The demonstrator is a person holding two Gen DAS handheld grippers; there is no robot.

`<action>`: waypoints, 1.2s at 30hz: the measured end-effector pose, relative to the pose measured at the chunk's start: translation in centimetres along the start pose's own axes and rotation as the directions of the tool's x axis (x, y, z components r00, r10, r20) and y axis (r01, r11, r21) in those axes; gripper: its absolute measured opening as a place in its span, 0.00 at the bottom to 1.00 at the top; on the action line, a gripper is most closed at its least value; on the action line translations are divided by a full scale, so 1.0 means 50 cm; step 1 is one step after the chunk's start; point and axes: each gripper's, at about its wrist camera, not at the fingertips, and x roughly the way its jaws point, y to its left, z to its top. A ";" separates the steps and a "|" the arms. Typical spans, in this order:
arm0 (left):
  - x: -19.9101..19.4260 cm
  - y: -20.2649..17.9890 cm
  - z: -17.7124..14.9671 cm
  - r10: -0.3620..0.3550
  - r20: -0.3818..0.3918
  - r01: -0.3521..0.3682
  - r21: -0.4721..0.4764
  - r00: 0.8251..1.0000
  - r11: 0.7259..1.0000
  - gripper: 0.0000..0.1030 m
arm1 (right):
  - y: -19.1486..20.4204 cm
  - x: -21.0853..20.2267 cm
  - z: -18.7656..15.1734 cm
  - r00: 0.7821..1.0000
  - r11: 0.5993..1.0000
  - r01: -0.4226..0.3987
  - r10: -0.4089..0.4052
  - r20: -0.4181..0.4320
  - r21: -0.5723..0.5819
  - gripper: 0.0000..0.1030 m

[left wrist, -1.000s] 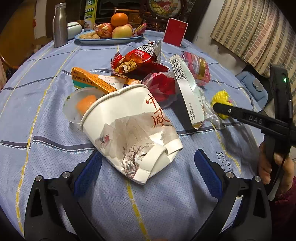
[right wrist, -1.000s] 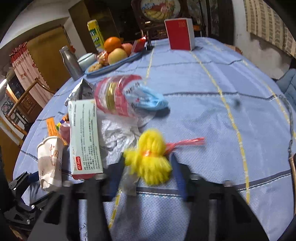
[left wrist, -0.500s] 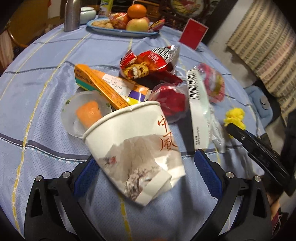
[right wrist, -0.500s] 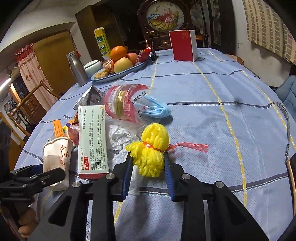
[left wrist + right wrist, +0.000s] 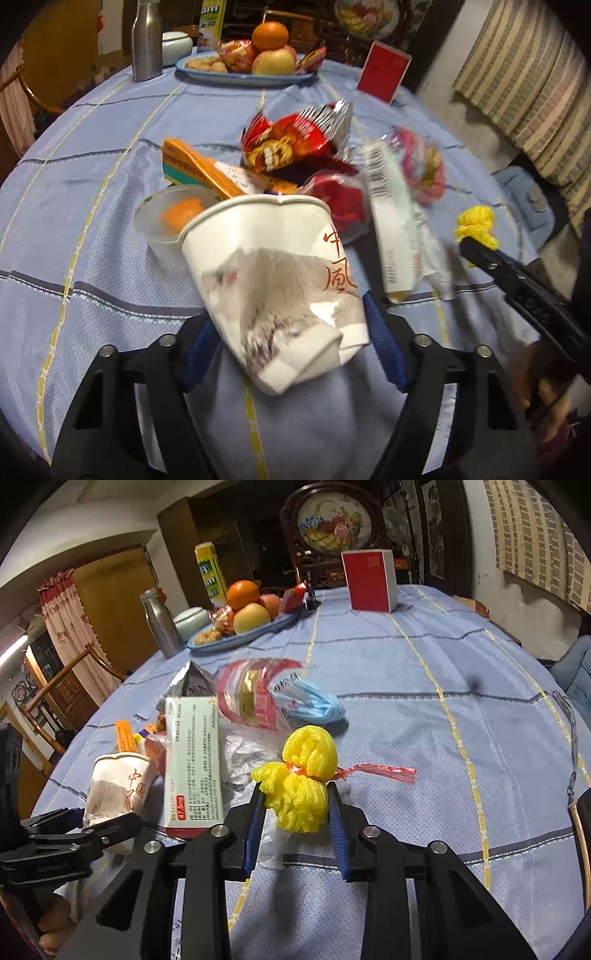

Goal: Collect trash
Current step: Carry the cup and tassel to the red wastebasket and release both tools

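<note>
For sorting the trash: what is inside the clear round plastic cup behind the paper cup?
An orange piece lies inside the clear plastic cup, seen through its cloudy wall. The crushed paper cup, held by the left gripper, covers its near right side.

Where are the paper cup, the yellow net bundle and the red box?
paper cup [image 5: 273, 266], left wrist view, on its printed side.
yellow net bundle [image 5: 304, 775], right wrist view, near its tied middle.
red box [image 5: 367, 581], right wrist view, on its front face.

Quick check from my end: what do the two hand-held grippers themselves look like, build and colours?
Both match: the left hand-held gripper and the right hand-held gripper have matte black frames with triangular cut-outs, silver round bolt heads at the joints, and blue ribbed pads lining the fingers. White lettering marks the black bodies, too blurred to read. No cables or sleeves show; bare fingers grip the handles.
</note>
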 end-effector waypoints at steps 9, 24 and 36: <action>-0.071 -0.048 -0.025 0.037 0.094 -0.047 0.104 0.995 0.993 0.64 | -0.041 -0.076 -0.050 0.996 0.989 -0.083 0.079 0.035 0.124 0.32; 0.053 -0.043 -0.017 0.327 -0.021 -0.323 0.108 0.945 0.940 0.93 | -0.037 -0.132 -0.078 0.992 0.990 -0.110 0.105 0.067 0.087 0.33; -0.015 -0.030 -0.015 0.074 0.036 -0.076 0.054 0.997 0.996 0.65 | -0.058 -0.178 -0.106 0.990 0.987 -0.116 0.105 0.098 0.109 0.32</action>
